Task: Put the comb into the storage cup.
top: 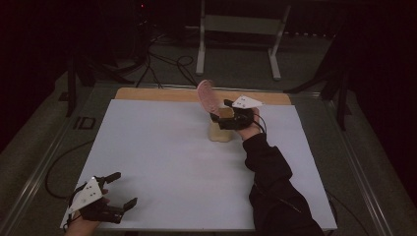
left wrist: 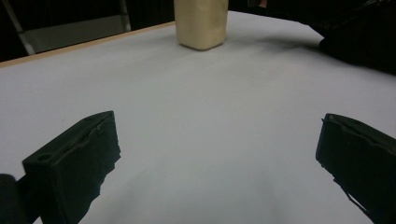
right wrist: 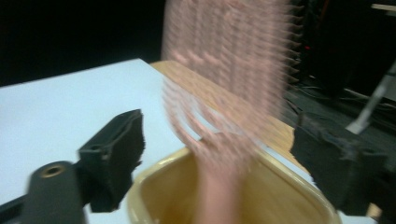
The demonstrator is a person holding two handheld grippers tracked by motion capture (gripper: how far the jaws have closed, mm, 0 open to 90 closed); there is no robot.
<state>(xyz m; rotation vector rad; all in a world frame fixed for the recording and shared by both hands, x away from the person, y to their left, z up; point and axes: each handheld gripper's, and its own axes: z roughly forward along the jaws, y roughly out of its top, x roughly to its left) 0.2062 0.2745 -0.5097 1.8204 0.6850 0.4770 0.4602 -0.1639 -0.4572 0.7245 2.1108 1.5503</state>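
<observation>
A pink hairbrush stands handle-down in a cream cup at the back middle of the white table sheet, its bristle head leaning left above the rim. My right gripper hovers over the cup. In the right gripper view the brush looks blurred between the wide-apart jaws of my right gripper, touching neither pad, with its handle inside the cup. My left gripper rests open at the front left corner. In the left gripper view, nothing lies between my left gripper's jaws, and the cup stands far ahead.
A strip of bare wood runs along the table's back edge. Behind it, a metal stand and cables lie on the dark floor. A black sleeve crosses the right side of the sheet.
</observation>
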